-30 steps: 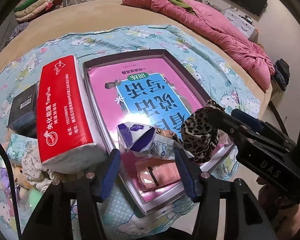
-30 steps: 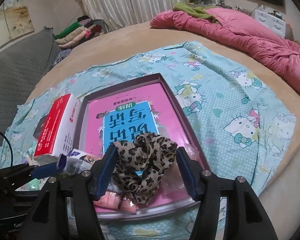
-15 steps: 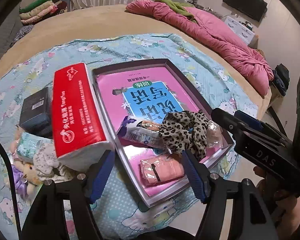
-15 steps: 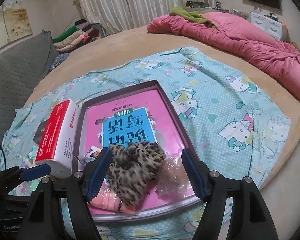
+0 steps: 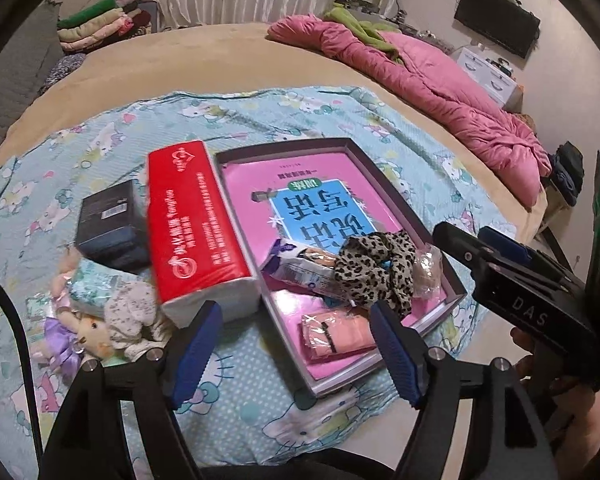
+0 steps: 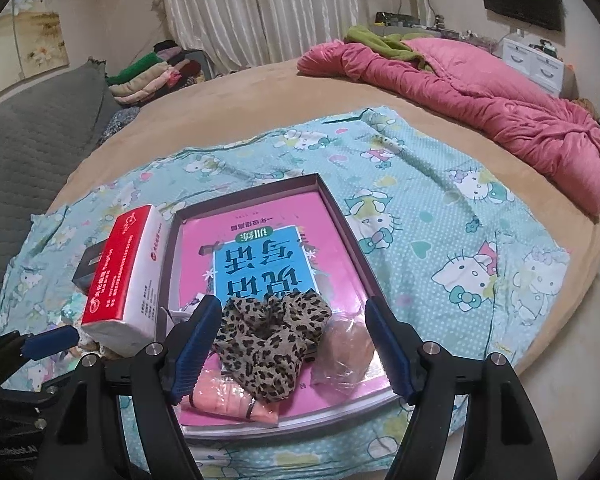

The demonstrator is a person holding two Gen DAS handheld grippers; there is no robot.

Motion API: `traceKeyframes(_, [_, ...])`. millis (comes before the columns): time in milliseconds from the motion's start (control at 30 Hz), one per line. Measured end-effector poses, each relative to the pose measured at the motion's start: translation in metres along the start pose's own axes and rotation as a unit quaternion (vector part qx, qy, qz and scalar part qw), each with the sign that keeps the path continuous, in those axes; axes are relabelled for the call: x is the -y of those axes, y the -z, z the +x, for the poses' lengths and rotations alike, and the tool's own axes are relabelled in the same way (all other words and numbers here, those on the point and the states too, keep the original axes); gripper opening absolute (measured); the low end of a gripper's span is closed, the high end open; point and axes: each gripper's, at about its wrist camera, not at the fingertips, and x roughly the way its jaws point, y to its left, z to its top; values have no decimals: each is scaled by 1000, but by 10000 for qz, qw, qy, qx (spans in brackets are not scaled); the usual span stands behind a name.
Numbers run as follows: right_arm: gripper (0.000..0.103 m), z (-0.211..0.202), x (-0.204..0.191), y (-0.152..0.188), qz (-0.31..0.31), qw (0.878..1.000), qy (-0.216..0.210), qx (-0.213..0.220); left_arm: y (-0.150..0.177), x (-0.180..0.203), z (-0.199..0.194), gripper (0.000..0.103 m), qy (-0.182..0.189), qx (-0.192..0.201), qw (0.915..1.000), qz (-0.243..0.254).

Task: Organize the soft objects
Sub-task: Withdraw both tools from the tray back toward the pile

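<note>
Four soft things already lie at the near end of the shallow box [image 5: 458, 286] on the bed: a leopard-print scrunchie [image 6: 270, 338], a crumpled snack packet [image 5: 306, 272], a pink pouch [image 5: 338, 336] and a clear-wrapped lump [image 6: 342, 352], perhaps a bun. The left gripper [image 5: 296, 354] and right gripper [image 6: 290, 348] hover over them, jaws wide and opening, pressing nothing. Left of the box wait the red tissue pack [image 5: 192, 228], a plush elephant [image 5: 130, 316], a small doll [image 5: 80, 338] and a dark box [image 5: 112, 224], so the job looks roughly half done.
</note>
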Motion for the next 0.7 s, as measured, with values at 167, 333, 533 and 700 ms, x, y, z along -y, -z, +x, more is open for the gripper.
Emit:
traceKeyframes(167, [78, -7, -10, -1, -108, 9999, -7, 35, 2, -10, -11, 80, -57, 74, 9999, -113])
traceKeyframes(333, [78, -13, -21, -2, -239, 9997, 1, 69, 5, -17, -20, 81, -143, 137, 9997, -165])
traceKeyframes(533, [78, -19, -34, -2, -371, 9992, -65, 100, 10, -27, -32, 81, -177, 193, 9993, -256])
traceKeyframes(700, [78, -22, -49, -2, -537, 9984, -144, 115, 14, -43, -43, 81, -283, 258, 9985, -389])
